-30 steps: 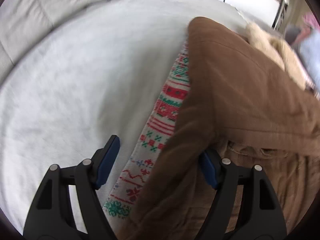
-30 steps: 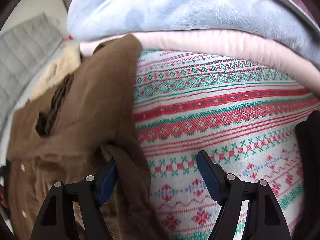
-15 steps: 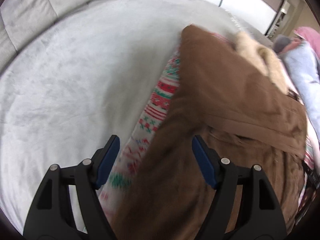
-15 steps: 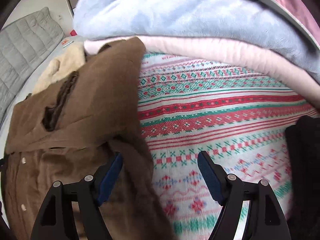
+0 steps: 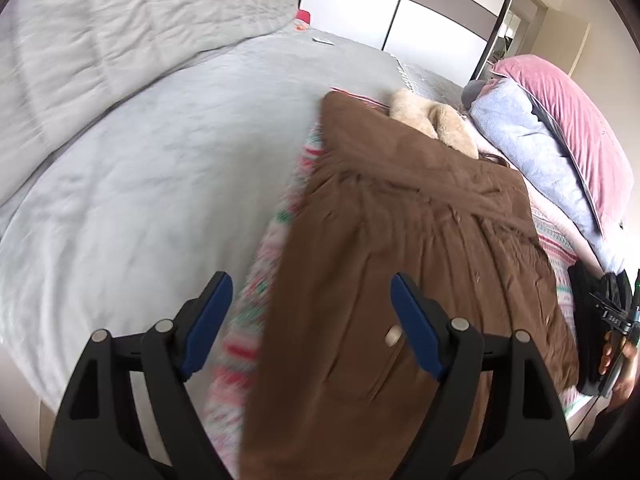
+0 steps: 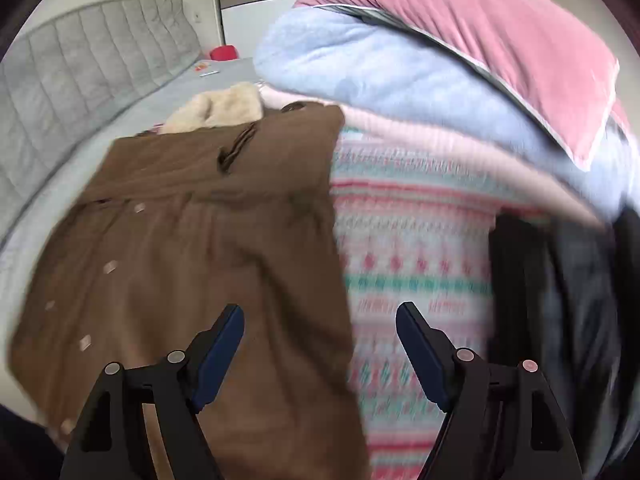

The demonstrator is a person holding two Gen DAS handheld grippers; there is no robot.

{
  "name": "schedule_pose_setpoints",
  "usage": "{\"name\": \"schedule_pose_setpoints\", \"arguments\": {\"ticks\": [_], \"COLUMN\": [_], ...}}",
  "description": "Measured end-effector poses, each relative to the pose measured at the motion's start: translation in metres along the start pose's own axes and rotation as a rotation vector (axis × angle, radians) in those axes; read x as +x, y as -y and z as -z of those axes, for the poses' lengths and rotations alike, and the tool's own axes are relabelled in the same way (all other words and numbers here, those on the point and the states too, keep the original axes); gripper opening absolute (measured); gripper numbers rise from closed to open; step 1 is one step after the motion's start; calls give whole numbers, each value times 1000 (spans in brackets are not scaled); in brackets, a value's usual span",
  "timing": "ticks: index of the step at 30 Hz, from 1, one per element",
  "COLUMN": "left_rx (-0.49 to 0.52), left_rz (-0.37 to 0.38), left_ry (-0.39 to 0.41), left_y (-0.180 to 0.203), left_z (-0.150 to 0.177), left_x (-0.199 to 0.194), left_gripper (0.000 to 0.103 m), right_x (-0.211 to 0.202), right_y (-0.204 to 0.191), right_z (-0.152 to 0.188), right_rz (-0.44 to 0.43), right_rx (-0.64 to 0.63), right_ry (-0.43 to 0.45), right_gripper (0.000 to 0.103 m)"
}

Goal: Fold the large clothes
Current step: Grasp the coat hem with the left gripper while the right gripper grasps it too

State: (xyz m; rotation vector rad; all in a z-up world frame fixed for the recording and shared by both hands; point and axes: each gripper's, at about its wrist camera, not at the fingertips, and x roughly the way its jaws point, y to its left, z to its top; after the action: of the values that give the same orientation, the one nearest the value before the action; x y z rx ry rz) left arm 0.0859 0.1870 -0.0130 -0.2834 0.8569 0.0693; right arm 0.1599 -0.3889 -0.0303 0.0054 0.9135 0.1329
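- On the grey bed [image 5: 152, 184] in front of you lies the brown coat [image 5: 400, 264], spread flat over a patterned blanket [image 6: 412, 272] with red, green and white bands.
- Your left gripper [image 5: 312, 320] is held above the coat's left edge, its blue-padded fingers [image 5: 208, 320] wide apart and holding nothing; one finger is over the blanket strip, the other over the brown cloth.
- Your right gripper [image 6: 320, 344] is also spread wide with nothing between its fingers [image 6: 420, 352]; it sits over the coat's right edge, where brown cloth meets the blanket.
- From the right wrist view, the coat's upper part is folded across its body, and a row of pale buttons [image 6: 108, 268] runs down the left side.
- A cream fur collar [image 6: 220, 108] sits at the far end of the coat.
- Just beyond the coat, to the right, is a stack of bedding: a pale pink layer [image 6: 440, 140] at the bottom, a light blue fleece [image 6: 380, 68] on it, and a pink pillow [image 6: 480, 24] on top.
- A dark garment [image 6: 560, 300] lies on the blanket at the right, near the stack.
- A grey quilted headboard [image 6: 80, 72] runs along the far left side of the bed, with a small red object [image 6: 224, 53] beyond it; what it is, you cannot tell.
- In the left wrist view, your right hand [image 5: 616, 356] shows at the far right edge, on its black tool.
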Motion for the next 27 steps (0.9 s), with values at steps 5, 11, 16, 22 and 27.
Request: {"name": "schedule_pose_setpoints", "arguments": {"ticks": [5,11,16,22,27], "left_rx": [-39,-130,-134,-112,-137], "left_rz": [-7,29,58,60,72], "left_ry": [-49,-66,-81,-129,-176], "left_y": [-46,-63,-46,-39,-42], "left_z": [49,89,98,115,120], "left_x": [-11,-23,-14,0,12], "left_gripper": [82,75,58,58,58], "right_x": [-20,-17,-21,-30,-25], "right_y": [16,51,66,66,83], "right_z": [62,108,122,138,144], "right_rz": [-128,-227,-310,-353,-304], "right_rx": [82,289,397,421,479], "right_ry": [-66,-141,-141,-132,-150], "right_gripper": [80,78,70,69,69]}}
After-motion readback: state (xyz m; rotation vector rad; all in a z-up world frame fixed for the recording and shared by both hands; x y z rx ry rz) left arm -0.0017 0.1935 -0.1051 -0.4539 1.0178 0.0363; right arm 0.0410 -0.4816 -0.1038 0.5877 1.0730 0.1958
